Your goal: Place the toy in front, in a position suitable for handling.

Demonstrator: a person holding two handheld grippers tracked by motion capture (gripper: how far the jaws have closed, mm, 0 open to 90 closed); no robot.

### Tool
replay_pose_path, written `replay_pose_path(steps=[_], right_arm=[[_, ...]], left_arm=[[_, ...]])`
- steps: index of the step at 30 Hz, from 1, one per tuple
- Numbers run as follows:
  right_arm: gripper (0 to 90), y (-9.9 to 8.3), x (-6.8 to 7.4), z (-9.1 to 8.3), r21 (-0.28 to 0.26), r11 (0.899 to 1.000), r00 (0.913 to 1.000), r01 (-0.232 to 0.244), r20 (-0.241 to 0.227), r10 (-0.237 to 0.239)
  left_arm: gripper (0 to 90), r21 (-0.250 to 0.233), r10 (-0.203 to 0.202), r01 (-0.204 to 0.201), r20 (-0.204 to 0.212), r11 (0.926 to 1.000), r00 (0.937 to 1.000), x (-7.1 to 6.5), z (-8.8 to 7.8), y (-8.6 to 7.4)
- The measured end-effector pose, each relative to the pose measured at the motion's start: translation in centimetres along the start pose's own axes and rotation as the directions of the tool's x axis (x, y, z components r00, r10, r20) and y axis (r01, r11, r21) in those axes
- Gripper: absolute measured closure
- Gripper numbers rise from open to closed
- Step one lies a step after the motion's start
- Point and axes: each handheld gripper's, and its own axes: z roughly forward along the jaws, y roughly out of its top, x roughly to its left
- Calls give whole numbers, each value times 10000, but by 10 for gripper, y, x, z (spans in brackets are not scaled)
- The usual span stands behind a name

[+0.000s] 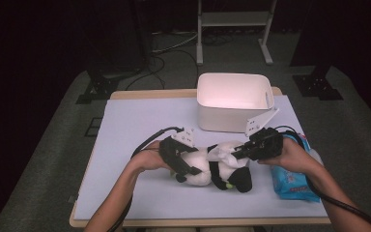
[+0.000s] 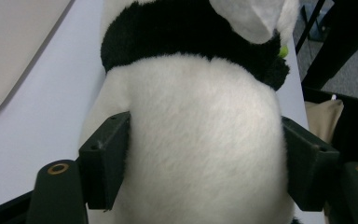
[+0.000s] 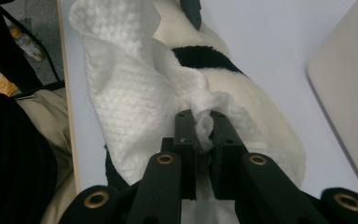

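Dark room, grey carpet floor (image 1: 43, 159), white shelf frame (image 1: 234, 19) behind table (image 1: 140, 94).

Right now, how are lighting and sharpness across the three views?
High view: dark surroundings, the white bin glares inside, detail is soft. Left gripper view: the panda plush is evenly lit, its fur soft up close. Right gripper view: the white wipe is bright, its weave readable, the left edge in deep shadow.

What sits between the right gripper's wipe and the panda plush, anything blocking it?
Nothing visible does. The right gripper is shut on a bunched corner of the white wipe, which already drapes straight onto the panda plush. The left gripper has its jaws around the panda's white body.
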Motion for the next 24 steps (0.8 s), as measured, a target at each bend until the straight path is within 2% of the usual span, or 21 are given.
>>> replay_pose_path(steps=[1,8,10,11,12,18,19,22,24], right_arm=[[823,0,4,0,120,9999,10000,20,64,-21],[824,-5,7,2,66,9999,9999,89,-124,-88],[824,-7,11,4,88,9999,9998,93,-200,-92],[824,-7,12,4,111,9999,9998,127,-162,-125],[824,-7,13,3,71,9998,9998,195,-43,-194],[824,-10,15,4,-41,9999,9998,163,-106,-163],[824,-10,15,5,-49,9999,9998,145,-123,-146],[824,-10,16,5,-15,9998,9997,180,-141,-180],[823,-9,17,5,-20,9997,9996,226,-149,-227]], left_arm=[[232,51,-7,7,13,10000,10000,0,-1,1],[151,152,-134,130,253,9998,9996,-2,-3,3],[120,4,-498,498,444,9988,9978,0,-6,3],[112,4,-498,498,444,9988,9978,0,-6,3],[99,0,-766,766,281,9971,9967,2,-8,4],[46,199,-1185,1180,275,9928,9926,6,-6,1],[46,316,-1295,1282,427,9912,9907,7,-1,0],[58,427,-1222,1196,659,9919,9903,6,7,-2],[94,361,-1168,1147,634,9927,9911,5,8,-2]])
